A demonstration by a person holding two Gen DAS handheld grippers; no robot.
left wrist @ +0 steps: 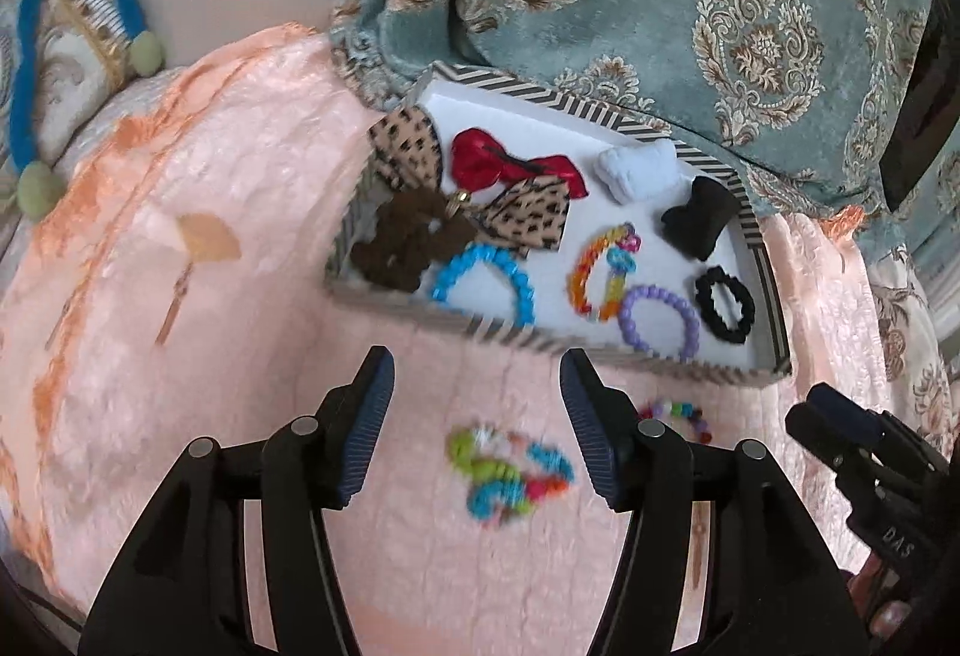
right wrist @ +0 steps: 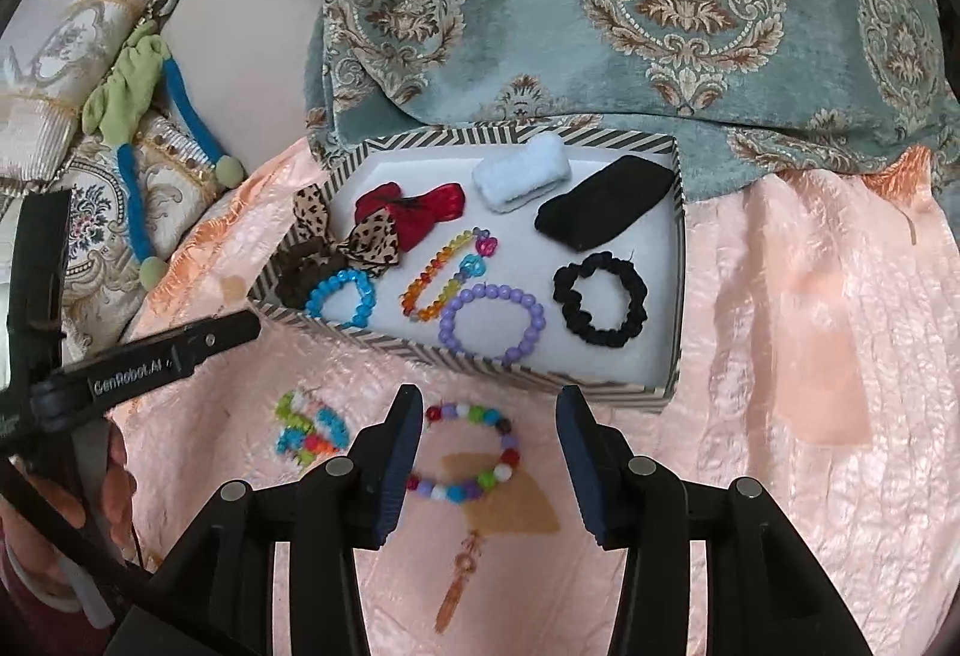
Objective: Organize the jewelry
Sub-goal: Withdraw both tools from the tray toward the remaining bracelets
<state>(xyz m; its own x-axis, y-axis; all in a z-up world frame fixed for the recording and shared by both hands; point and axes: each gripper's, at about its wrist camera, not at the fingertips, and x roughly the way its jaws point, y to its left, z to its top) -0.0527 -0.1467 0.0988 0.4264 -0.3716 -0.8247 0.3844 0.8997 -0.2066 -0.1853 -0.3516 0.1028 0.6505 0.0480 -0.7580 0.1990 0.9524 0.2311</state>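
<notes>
A striped-rim box (left wrist: 606, 353) (right wrist: 480, 365) with a white floor holds bows, scrunchies and bead bracelets, among them a blue one (left wrist: 480, 278) (right wrist: 339, 296) and a purple one (left wrist: 660, 317) (right wrist: 492, 320). On the pink quilt before the box lie a bunched green-blue bead bracelet (left wrist: 510, 467) (right wrist: 309, 428) and a round multicolour bead bracelet (right wrist: 468, 452) (left wrist: 678, 413). My left gripper (left wrist: 477, 428) is open and empty above the bunched bracelet. My right gripper (right wrist: 483, 461) is open and empty, its fingers either side of the round bracelet.
A teal patterned blanket (right wrist: 600, 26) lies behind the box. A green and blue cord (left wrist: 27, 74) (right wrist: 138, 116) hangs at the left by a patterned cushion (right wrist: 54, 56). The pink quilt (right wrist: 810, 356) spreads on all sides.
</notes>
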